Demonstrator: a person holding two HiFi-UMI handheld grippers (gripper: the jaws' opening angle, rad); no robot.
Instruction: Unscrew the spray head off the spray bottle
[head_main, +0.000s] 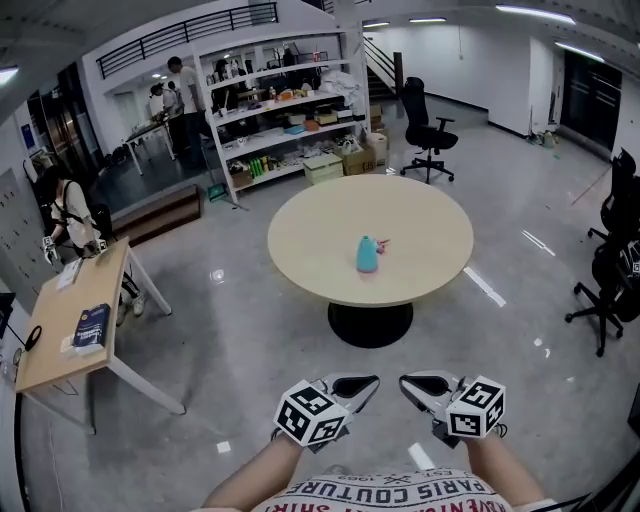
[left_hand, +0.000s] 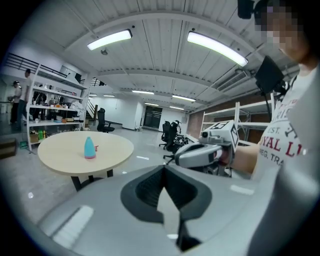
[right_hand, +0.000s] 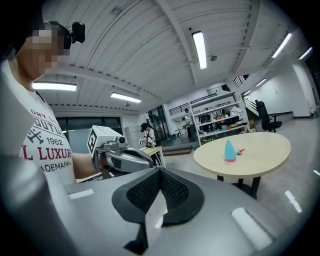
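A light-blue spray bottle with a pink spray head stands upright on the round beige table, far ahead of both grippers. The same bottle shows small at the left of the left gripper view, and the bottle sits right of centre in the right gripper view. My left gripper and right gripper are held close to my body, tips facing each other, both shut with nothing between the jaws. Each gripper view catches the other gripper beside it.
A wooden desk with a blue book stands at the left. Shelving with several items and people fills the back. Black office chairs stand behind the table and at the right edge. Glossy grey floor lies between me and the table.
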